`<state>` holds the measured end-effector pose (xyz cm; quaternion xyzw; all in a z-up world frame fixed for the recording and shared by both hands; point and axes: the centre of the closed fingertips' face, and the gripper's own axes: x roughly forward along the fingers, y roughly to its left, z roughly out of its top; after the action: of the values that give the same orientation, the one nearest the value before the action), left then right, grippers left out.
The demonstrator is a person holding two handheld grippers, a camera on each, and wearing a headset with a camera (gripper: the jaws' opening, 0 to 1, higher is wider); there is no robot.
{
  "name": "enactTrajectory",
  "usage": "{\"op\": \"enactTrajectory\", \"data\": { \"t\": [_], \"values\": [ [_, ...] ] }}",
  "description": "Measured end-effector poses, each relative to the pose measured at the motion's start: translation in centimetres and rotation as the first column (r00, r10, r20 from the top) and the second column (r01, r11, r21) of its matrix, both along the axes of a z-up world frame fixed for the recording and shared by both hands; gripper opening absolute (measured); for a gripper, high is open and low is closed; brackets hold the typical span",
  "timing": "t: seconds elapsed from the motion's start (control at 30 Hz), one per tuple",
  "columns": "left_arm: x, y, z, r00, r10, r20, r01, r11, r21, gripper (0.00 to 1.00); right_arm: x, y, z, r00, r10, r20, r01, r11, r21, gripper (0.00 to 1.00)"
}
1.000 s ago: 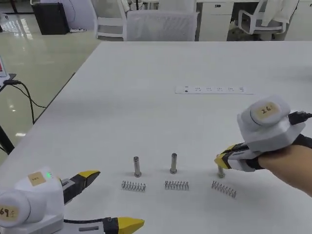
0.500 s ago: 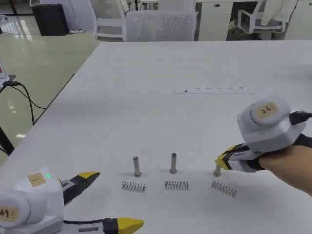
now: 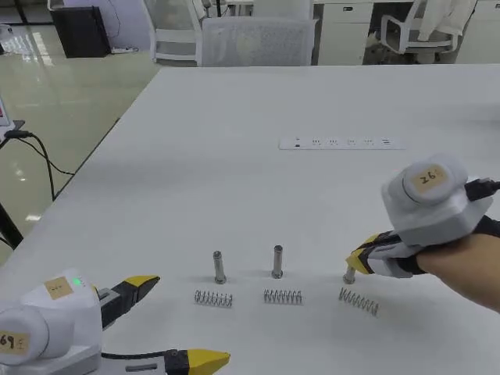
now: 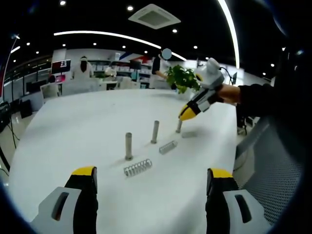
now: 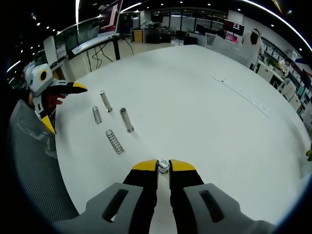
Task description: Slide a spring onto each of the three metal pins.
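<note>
Three metal pins stand in a row on the white table: the left pin [image 3: 219,266], the middle pin [image 3: 277,261] and the right pin [image 3: 349,273]. In front of each pin lies a spring: left [image 3: 213,298], middle [image 3: 283,296], right [image 3: 358,302]. My right gripper [image 3: 353,264] is shut on the right pin, and its own view has the pin's top [image 5: 163,165] pinched between the yellow tips [image 5: 163,169]. My left gripper [image 3: 176,320] hangs open near the table's front left, empty, with its jaws wide apart [image 4: 152,173] and aimed at the left pin [image 4: 128,145] and left spring [image 4: 137,167].
A white power strip [image 3: 344,143] lies flat farther back on the table. White chairs [image 3: 258,39] stand beyond the far edge. The table's left edge [image 3: 94,156] drops to the floor, where a black cable runs.
Hardly anything: the right gripper stays shut on the right pin and has shifted only slightly. The left gripper has not moved.
</note>
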<state>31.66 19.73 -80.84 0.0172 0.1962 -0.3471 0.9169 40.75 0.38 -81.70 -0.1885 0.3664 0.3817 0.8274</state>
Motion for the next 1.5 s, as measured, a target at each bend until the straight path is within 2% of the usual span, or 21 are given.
{"op": "enactTrajectory", "data": {
  "t": [0.43, 0.8, 1.13, 1.5],
  "values": [
    [0.0, 0.0, -0.1, 1.000, -0.003, -0.002, 0.003, 1.000, 0.002, 0.90, -0.1, 0.1, 0.1, 1.000, 0.005, 0.003, -0.005, 1.000, 0.014, 0.12],
    [-0.1, -0.1, -0.1, 1.000, -0.006, -0.002, 0.006, 1.000, 0.002, 0.90, -0.4, -0.7, 0.5, 1.000, 0.006, 0.019, -0.006, 1.000, 0.021, 0.15],
    [-0.1, -0.2, -0.1, 1.000, -0.011, 0.000, 0.011, 1.000, 0.000, 0.90, -2.0, -2.3, -0.4, 1.000, 0.010, -0.005, -0.009, 1.000, 0.012, 0.15],
    [-0.1, -0.2, 0.0, 1.000, -0.008, 0.003, 0.008, 1.000, -0.001, 0.90, -3.5, -1.9, -1.6, 0.997, 0.066, -0.035, -0.067, 0.998, -0.011, 0.14]
  ]
}}
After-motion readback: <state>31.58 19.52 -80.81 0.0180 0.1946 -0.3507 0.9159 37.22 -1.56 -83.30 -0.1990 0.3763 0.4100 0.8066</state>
